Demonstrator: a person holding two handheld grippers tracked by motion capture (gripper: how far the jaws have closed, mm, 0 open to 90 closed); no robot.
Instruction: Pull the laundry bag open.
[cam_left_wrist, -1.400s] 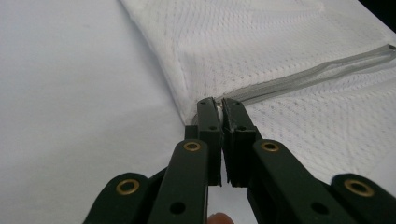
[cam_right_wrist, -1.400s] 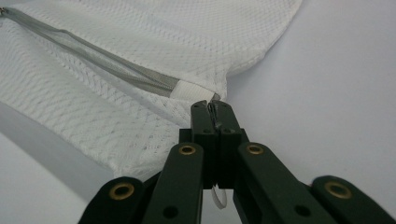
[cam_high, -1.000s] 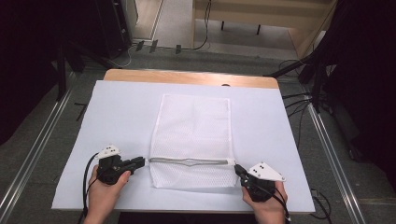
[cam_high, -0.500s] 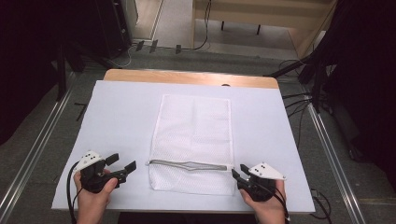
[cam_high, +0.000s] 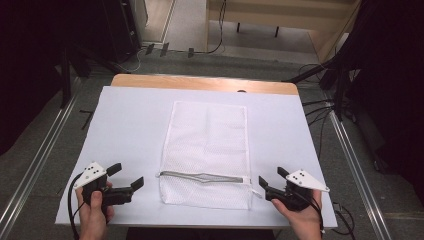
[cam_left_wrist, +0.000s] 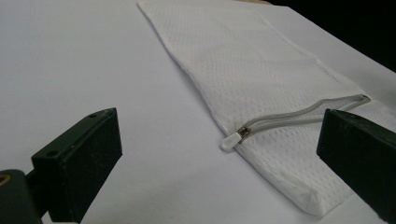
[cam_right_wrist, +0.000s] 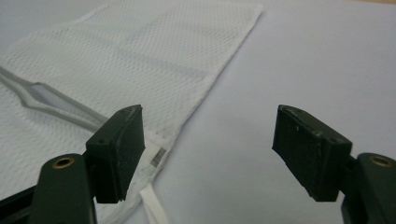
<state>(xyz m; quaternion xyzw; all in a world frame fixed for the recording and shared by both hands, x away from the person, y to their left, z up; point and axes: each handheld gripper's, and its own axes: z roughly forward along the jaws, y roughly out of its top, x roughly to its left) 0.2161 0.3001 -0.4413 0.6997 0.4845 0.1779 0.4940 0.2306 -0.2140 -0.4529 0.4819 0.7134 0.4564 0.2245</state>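
From the high view, your mesh bag (cam_high: 207, 152) lies flat on the white sheet (cam_high: 130, 125) that covers the table, its long side running away from you and its zipper (cam_high: 202, 176) across the near end. The zipper looks partly parted in the middle, so opening it seems to be under way rather than finished. Your left gripper (cam_high: 129, 180) sits just off the bag's near left corner and your right gripper (cam_high: 270, 181) just off the near right corner; neither touches the bag. Both have just been opening, and nothing is between the jaws of either.

In the left gripper view, your jaws stand wide apart with bare sheet between them. The zipper's white pull tab (cam_left_wrist: 229, 141) rests at the bag's edge, ahead of you and free; the grey zipper line (cam_left_wrist: 299, 114) curves away from it.

In the right gripper view, your jaws are also apart. The bag's corner with its small white loop (cam_right_wrist: 152, 200) lies beside the left jaw, ungripped.

I judge that you have let go on both sides, and whatever goes into or comes out of the bag is not yet done.
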